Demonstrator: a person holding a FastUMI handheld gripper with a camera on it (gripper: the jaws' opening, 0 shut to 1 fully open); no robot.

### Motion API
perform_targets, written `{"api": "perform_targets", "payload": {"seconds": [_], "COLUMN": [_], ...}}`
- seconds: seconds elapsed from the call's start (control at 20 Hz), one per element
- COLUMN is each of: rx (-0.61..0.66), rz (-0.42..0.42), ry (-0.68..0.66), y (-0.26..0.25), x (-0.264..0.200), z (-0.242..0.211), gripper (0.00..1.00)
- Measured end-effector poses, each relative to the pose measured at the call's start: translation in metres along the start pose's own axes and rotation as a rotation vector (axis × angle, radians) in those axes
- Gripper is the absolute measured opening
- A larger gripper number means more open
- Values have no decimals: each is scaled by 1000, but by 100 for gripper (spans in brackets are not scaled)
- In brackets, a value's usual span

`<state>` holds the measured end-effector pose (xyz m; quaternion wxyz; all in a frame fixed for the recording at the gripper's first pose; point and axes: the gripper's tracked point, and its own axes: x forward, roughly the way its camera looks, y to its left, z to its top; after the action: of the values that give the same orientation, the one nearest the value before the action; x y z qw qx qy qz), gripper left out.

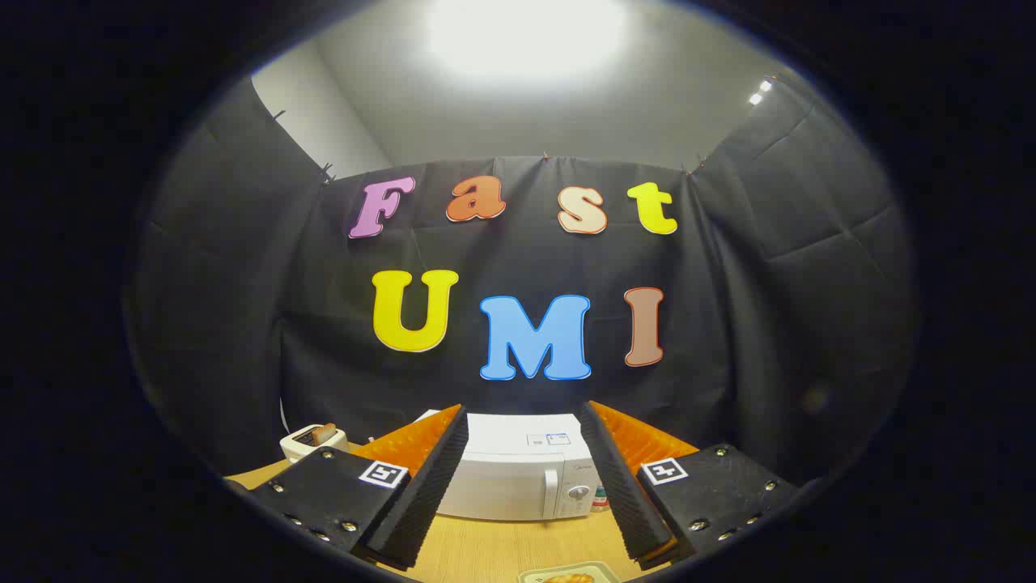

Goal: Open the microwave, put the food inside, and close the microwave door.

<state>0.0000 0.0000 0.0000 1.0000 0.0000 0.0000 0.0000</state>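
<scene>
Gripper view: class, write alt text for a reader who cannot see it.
An open gripper frames a closed white microwave beyond its fingers on a wooden table. A toaster stands to the microwave's left, and a tray of food lies nearest the camera.

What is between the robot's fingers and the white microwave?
Nothing but bare wooden table, seen in the gripper view. The gripper is open, with the closed microwave beyond its fingers and the food tray below, near them.

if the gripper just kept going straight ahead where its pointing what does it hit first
Probably the white microwave, door shut, beyond the open gripper and framed between its fingers. Bare wooden table lies between; depth is hard to judge. The food tray sits below that line.
</scene>
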Motion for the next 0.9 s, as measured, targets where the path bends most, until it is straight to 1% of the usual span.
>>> {"api": "perform_targets", "payload": {"seconds": [0.55,0.9], "rx": [4,-17], "rz": [-9,-1], "ry": [-6,-2], "y": [2,3], "x": [7,10], "z": [9,4], "gripper": [89,89]}}
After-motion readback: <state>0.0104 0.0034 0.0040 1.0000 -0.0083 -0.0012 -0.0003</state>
